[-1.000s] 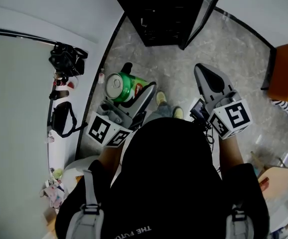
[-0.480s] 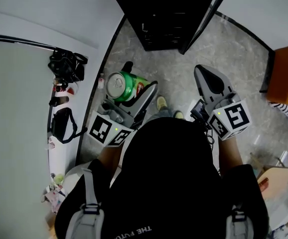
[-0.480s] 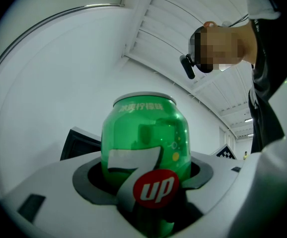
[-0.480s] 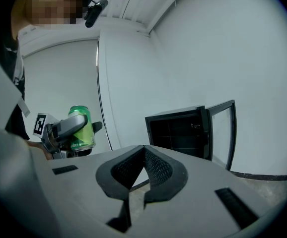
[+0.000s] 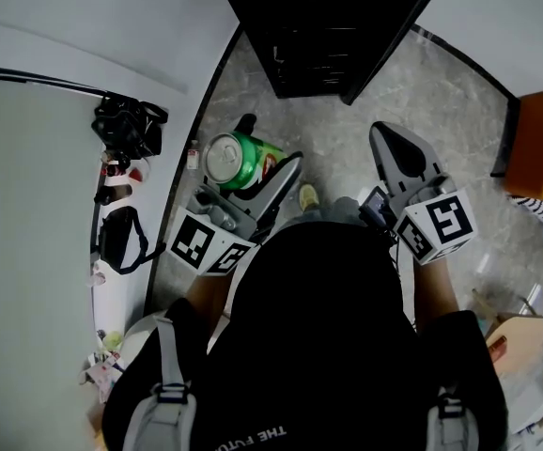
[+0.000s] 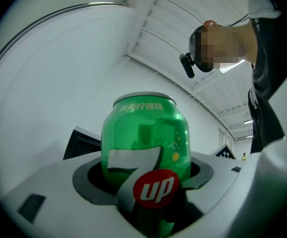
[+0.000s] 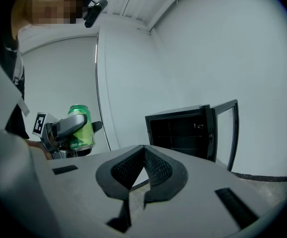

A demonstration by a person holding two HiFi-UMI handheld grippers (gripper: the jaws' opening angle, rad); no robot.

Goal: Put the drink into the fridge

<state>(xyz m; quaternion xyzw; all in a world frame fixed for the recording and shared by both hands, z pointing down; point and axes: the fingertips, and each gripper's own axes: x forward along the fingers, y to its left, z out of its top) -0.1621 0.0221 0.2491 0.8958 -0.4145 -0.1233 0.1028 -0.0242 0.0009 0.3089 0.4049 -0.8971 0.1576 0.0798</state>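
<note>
The left gripper (image 5: 253, 158) clamps the green drink can (image 6: 146, 133), the right gripper (image 7: 143, 155) beside it closed and empty, with the open fridge (image 5: 328, 36) ahead and placement apparently yet to come.

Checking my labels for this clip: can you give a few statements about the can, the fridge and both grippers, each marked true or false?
1. The left gripper grips a green can. True.
2. The fridge has its door closed. False: the door stands open.
3. The right gripper carries a bottle. False: its jaws are together with nothing between them.
4. The green can is upright. True.
5. The green can sits inside the fridge. False: it is in the left gripper, outside the fridge.
</note>
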